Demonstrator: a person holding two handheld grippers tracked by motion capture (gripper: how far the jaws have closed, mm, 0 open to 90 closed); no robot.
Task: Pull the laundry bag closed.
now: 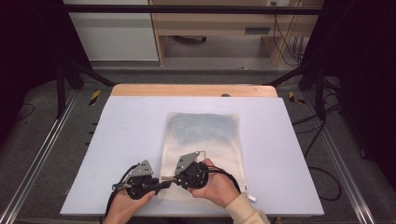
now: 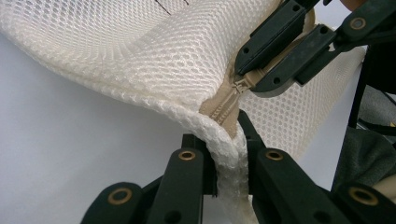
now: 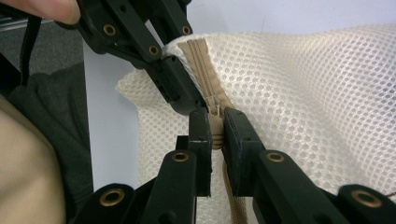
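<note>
A cream mesh laundry bag (image 1: 205,135) lies flat on the white table (image 1: 121,135), with a bluish shade inside its far half. Both grippers meet at the bag's near left corner. My left gripper (image 2: 229,149) is shut on the bag's corner seam (image 2: 229,156), just below the end of the tan zipper (image 2: 223,106). My right gripper (image 3: 215,122) is shut on the zipper pull (image 3: 215,135), right beside the left gripper (image 3: 180,88). In the high view the left gripper (image 1: 161,185) and right gripper (image 1: 173,180) almost touch tip to tip.
A wooden strip (image 1: 194,90) runs along the table's far edge. Black frame posts (image 1: 60,79) stand at both sides, and cables (image 1: 322,182) trail on the floor at right. A small white tag (image 1: 252,198) lies by the bag's near right corner.
</note>
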